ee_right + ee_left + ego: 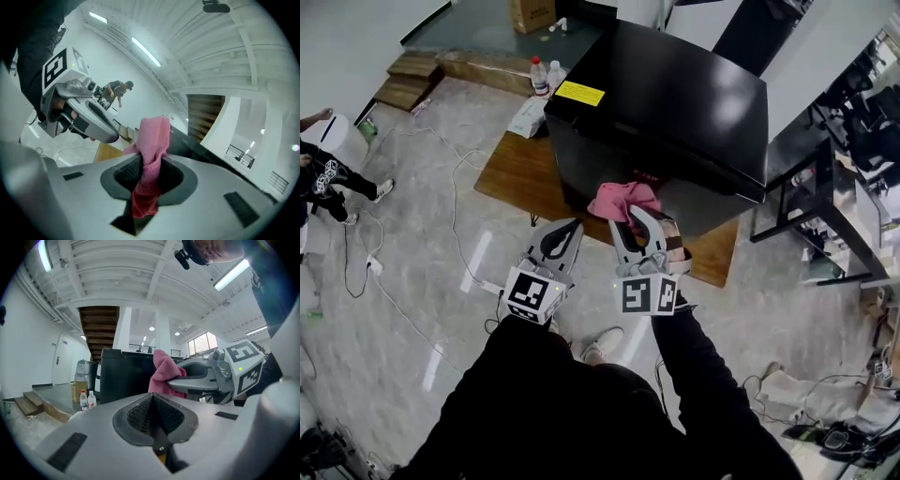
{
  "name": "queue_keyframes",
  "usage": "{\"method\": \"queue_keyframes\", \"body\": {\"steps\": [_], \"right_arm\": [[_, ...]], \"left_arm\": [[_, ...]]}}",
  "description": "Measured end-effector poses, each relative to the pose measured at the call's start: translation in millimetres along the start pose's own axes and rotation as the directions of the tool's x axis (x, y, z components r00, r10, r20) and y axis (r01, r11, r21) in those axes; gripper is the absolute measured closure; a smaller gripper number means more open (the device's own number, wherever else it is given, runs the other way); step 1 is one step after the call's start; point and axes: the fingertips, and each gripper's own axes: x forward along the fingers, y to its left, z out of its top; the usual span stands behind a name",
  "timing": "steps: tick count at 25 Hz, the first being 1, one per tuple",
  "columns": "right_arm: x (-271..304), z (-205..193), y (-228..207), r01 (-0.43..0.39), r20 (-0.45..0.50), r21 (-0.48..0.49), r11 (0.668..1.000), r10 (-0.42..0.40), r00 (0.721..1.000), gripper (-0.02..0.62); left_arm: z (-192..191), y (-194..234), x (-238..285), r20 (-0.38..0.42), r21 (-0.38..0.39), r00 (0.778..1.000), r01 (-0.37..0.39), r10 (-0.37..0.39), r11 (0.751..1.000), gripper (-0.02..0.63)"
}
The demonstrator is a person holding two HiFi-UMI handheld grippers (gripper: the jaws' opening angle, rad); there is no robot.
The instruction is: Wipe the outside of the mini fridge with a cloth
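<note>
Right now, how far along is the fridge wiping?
Done: the pink cloth is clamped in the right tongs. In hand: it is held at the front top edge of the black mini fridge. Left: the wiping itself; no side looks wiped. The left tongs are shut, empty.

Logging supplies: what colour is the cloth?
Pink cloth; clearest in the right gripper view.

Mini fridge [675, 103]: glossy black; label [580, 93] yellow.
Cloth [623, 199]: pink.
Left gripper [573, 226], right gripper [630, 220]: light grey shells, black pads.
Marker cubes [532, 294]: black-and-white squares.
Platform [511, 173]: brown wood grain.
Floor [412, 272]: pale grey, marbled.
Sleeve [712, 394]: black.
Bottle [540, 79]: red cap.
</note>
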Motion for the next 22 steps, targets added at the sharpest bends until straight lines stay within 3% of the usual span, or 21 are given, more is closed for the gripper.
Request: {"method": "queue_keyframes", "body": {"steps": [4, 7, 12, 18, 22], "right_arm": [[26, 37, -21, 0.064, -0.006, -0.042, 0.997, -0.064, 0.998, 0.505], [53, 42, -27, 0.091, -0.055, -0.054, 0.994, -0.094, 0.994, 0.503], [87, 33, -27, 0.145, -0.147, -0.065, 0.987, -0.153, 0.977, 0.503], [100, 21, -15, 0.217, -0.158, -0.105, 0.97, -0.232, 0.96, 0.505], [109, -4, 12, 0.201, -0.199, -0.107, 0.974, -0.219, 0.955, 0.505]], "left_arm": [[28, 33, -2, 0.045, 0.023, 0.999, 0.002, -0.003, 1.0, 0.603], [38, 57, 3, 0.068, 0.019, 0.997, 0.035, -0.036, 0.999, 0.603], [39, 86, 9, 0.07, 0.023, 0.992, 0.103, -0.104, 0.994, 0.603], [26, 102, 24, 0.061, 0.011, 0.981, 0.184, -0.184, 0.983, 0.603], [6, 105, 32, 0.044, -0.012, 0.973, 0.228, -0.228, 0.974, 0.603]]}}
